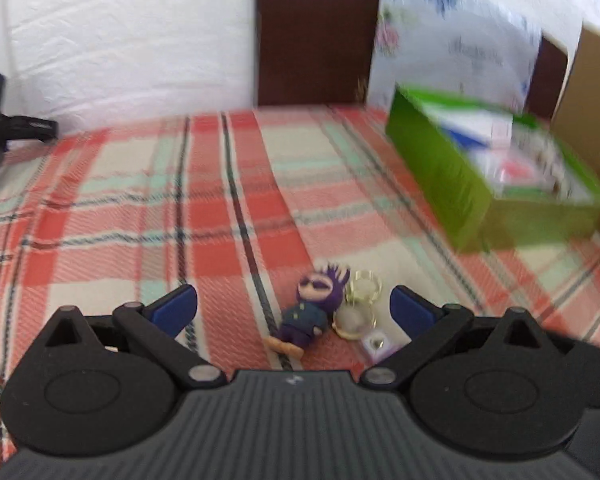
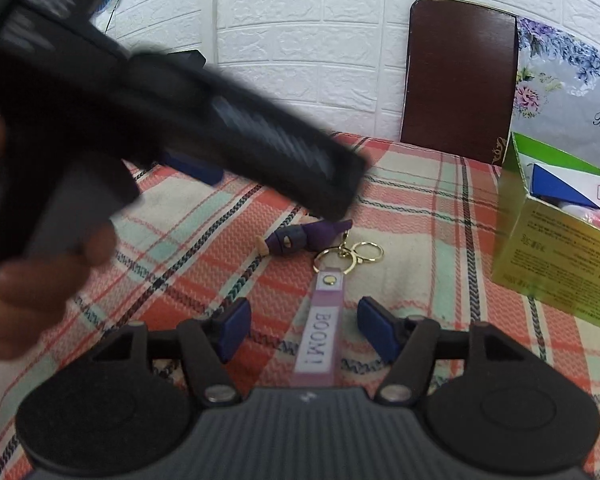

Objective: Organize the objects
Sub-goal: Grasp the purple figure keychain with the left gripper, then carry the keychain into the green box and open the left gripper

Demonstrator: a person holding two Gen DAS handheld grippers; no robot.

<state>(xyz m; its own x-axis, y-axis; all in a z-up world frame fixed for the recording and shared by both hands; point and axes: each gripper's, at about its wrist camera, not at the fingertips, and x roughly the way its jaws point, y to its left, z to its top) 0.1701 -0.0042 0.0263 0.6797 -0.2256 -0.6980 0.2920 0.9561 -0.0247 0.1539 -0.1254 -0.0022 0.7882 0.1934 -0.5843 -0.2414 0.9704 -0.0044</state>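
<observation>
Keychain with a purple figurine [image 2: 300,238], gold rings [image 2: 350,254] and a lilac strap reading "BOOM!" [image 2: 318,332] is lying on the plaid cloth [image 2: 420,248], well short of the green box [image 2: 556,256] that is standing open at the cloth's far right edge, with cartons already showing inside it. The right gripper [image 2: 304,330] is hovering over the strap, its blue pads apart on either side and touching nothing, so the strap is running between open jaws rather than being held. The left gripper [image 1: 294,310], a hand [image 2: 32,280] visible on its grip in the right wrist view, is reaching in from the side away from the box, its jaws spread wide with the figurine [image 1: 308,312] and rings [image 1: 364,286] lying between them on the cloth, unclamped. The keychain is looking light and loosely jointed: the figurine appears to be firm rubber or plastic, the rings thin, hard and probably slippery, the strap flat and floppy. Lifted by one end, the rest is likely to be dangling and swinging. The figurine's body is offering the thickest, least slippery hold; the strap's mid-length is the next best, pinched across its width. The rings are looking too thin to pinch reliably. Nothing here is appearing fragile, so a firm squeeze should be safe.
</observation>
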